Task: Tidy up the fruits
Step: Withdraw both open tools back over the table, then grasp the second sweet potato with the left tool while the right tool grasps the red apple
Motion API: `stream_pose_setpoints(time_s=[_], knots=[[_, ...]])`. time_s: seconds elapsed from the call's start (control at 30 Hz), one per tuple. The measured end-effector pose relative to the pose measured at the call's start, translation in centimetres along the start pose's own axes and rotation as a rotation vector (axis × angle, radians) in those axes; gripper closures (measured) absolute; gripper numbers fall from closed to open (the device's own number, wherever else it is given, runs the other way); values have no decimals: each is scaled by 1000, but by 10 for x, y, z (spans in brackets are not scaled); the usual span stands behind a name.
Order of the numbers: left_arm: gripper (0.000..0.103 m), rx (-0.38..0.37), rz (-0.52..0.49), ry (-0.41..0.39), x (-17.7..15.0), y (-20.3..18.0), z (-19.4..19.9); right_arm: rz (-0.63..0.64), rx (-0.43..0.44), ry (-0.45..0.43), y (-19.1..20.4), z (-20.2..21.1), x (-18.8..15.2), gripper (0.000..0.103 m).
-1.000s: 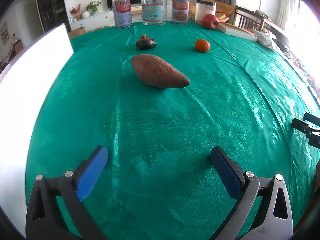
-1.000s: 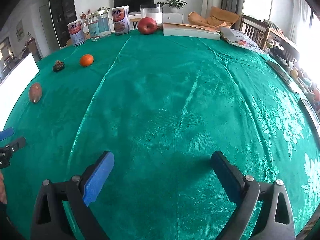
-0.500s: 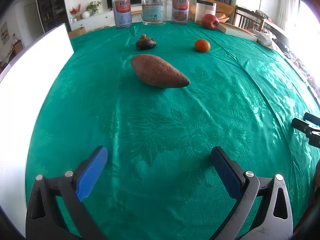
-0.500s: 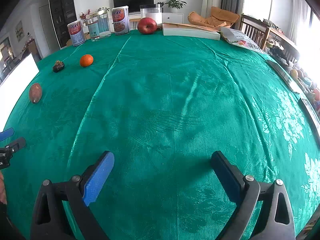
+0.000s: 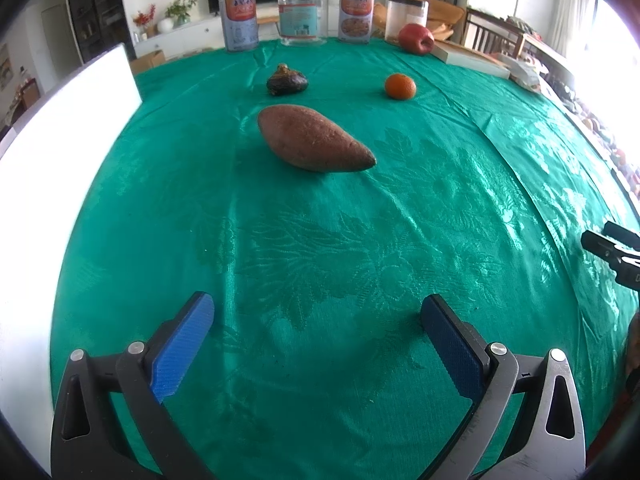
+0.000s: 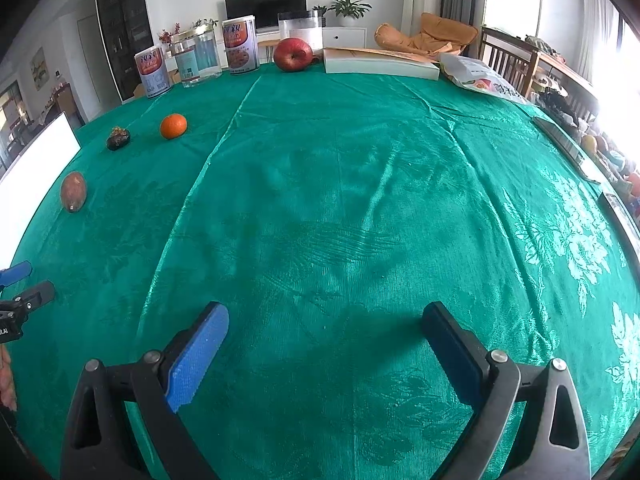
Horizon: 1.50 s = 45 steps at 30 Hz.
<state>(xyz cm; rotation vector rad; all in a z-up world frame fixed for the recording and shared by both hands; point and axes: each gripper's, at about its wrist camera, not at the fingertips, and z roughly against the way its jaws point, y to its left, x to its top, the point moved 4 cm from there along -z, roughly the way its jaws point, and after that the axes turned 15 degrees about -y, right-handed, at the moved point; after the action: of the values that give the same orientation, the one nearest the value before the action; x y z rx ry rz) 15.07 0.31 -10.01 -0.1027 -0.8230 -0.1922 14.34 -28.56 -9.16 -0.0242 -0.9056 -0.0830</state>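
A brown sweet potato [image 5: 314, 138] lies on the green tablecloth ahead of my left gripper [image 5: 318, 320], which is open and empty. Behind it sit a dark mangosteen [image 5: 287, 81] and an orange tangerine [image 5: 400, 86]. A red apple [image 5: 416, 39] rests at the far edge. In the right wrist view the sweet potato [image 6: 73, 191], mangosteen [image 6: 118, 139], tangerine [image 6: 173, 126] and apple [image 6: 293, 54] lie far left and back. My right gripper [image 6: 324, 328] is open and empty over bare cloth.
Two cans [image 5: 238, 20] [image 5: 356, 14], a glass jar [image 5: 302, 14] and a clear container [image 5: 406, 16] stand along the far edge. A white board [image 5: 48, 168] lies at the left. A flat box [image 6: 380, 64] and a bag [image 6: 484, 78] sit at back right.
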Motion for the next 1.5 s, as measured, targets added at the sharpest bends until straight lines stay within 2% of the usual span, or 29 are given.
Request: stream_pose_setpoints(time_s=[0.1, 0.17, 0.27, 0.43, 0.47, 0.5, 0.57, 0.6, 0.67, 0.8, 0.93, 1.03, 1.07, 1.1, 1.17, 1.33, 1.5], knots=[[2, -124, 92, 45, 19, -1, -1, -7, 8, -3, -1, 1, 0, 6], [2, -144, 115, 37, 39, -1, -4, -12, 12, -5, -1, 1, 0, 6], [2, -135, 105, 54, 72, -4, -22, -17, 16, -7, -1, 2, 0, 6], [4, -17, 79, 96, 96, 2, -67, -24, 20, -10, -2, 3, 0, 6], [12, -5, 73, 103, 95, 4, -71, -26, 21, -11, -2, 3, 0, 6], [33, 2, 65, 115, 93, 5, -76, -27, 22, -11, -3, 3, 0, 6], [53, 0, 56, 127, 88, 8, -80, -29, 24, -12, -3, 3, 0, 6], [58, -16, 61, 119, 86, 12, -78, -30, 25, -12, -3, 4, 0, 6], [61, -33, 68, 113, 83, 18, -71, -30, 25, -12, -3, 4, 0, 6], [61, -79, 90, 136, 67, 35, -47, -30, 24, -12, -3, 4, 0, 6], [61, -133, 90, 182, 43, 43, -21, -29, 24, -12, -2, 4, 0, 6], [60, -136, 62, 168, 30, 42, -7, -26, 21, -10, -2, 4, 0, 6], [51, -137, 53, 153, 28, 41, -4, -25, 21, -10, -2, 3, 0, 6], [28, -133, 47, 142, 27, 39, -5, -24, 19, -9, -2, 3, 0, 6], [6, -108, 34, 112, 26, 35, -8, -20, 15, -6, -2, 3, 0, 6], [3, -2, -55, 41, 20, 28, -17, -20, -1, -3, -2, 2, -1, 6], [1, 4, -31, -23, 15, 33, -16, -20, -10, -1, -3, 2, -1, 6]])
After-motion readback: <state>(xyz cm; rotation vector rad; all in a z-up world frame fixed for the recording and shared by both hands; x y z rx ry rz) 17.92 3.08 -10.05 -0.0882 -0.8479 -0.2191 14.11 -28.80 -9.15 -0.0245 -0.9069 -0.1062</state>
